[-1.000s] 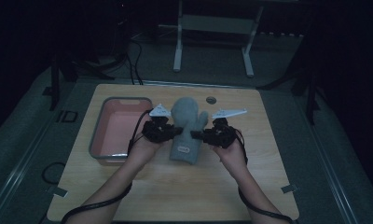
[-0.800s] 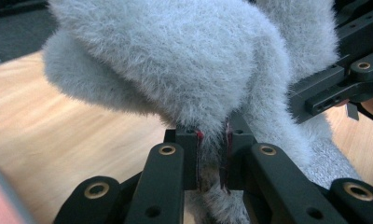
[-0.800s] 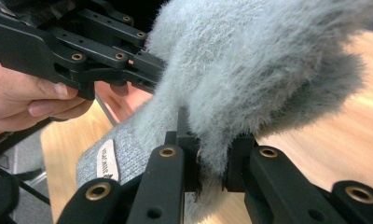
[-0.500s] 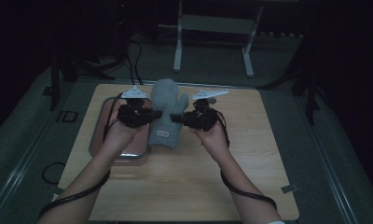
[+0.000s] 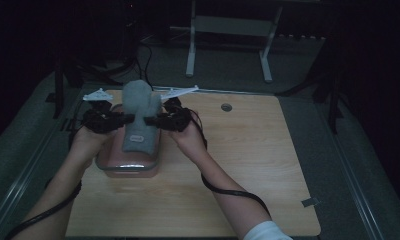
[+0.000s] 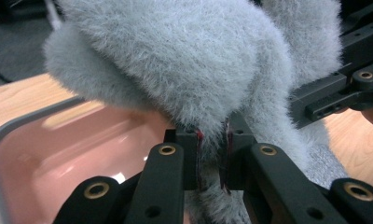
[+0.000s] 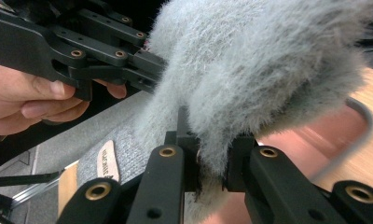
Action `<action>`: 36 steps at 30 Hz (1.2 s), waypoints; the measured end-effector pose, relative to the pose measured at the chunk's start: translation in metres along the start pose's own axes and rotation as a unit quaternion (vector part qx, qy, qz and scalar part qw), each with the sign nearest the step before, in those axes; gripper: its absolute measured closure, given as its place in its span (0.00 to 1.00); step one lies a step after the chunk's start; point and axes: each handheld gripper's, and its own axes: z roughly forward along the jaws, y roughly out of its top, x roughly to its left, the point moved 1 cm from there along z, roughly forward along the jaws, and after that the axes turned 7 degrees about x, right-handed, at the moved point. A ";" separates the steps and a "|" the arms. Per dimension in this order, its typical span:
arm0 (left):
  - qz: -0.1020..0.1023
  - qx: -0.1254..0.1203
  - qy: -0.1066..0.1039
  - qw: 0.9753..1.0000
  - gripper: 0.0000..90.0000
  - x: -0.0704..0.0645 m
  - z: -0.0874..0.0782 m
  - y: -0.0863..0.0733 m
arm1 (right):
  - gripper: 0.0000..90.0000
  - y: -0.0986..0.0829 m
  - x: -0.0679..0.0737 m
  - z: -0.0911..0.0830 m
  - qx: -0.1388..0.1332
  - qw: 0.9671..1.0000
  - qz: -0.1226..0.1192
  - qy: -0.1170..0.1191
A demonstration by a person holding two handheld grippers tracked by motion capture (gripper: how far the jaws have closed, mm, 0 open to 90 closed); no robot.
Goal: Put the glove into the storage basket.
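left gripper (image 5: 129, 119) – jaws clamped on grey fuzzy mitten (image 5: 138, 116), left edge | right gripper (image 5: 149, 120) – clamped on its right edge | mitten hangs over pink tray (image 5: 108, 166), cuff down | risk: thin pinch of pile could slip, dropping mitten askew across the rim

I've got the fuzzy grey mitten (image 5: 139, 120) up off the table, stretched between both sides, hanging over the pink tray (image 5: 128, 162) at the near left of the table. Its rounded tip points far, its ribbed cuff with a small label near.
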 end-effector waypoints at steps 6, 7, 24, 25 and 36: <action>-0.033 0.014 0.014 0.999 0.90 0.022 0.012 -0.023 | 0.89 0.001 0.002 0.037 0.020 1.000 0.003 -0.011; -0.038 0.017 0.011 0.999 0.90 0.025 0.016 -0.027 | 0.89 -0.002 0.001 0.043 0.026 1.000 0.007 -0.012; -0.091 0.142 0.052 0.984 0.90 0.044 0.088 -0.060 | 0.87 -0.036 -0.016 0.112 0.154 0.983 0.025 -0.097; -0.090 0.151 0.059 0.983 0.90 0.043 0.090 -0.059 | 0.86 -0.034 -0.015 0.115 0.165 0.981 0.025 -0.102; -0.087 0.230 0.084 0.966 0.81 0.046 0.116 -0.058 | 0.56 -0.026 -0.012 0.126 0.224 0.966 0.013 -0.129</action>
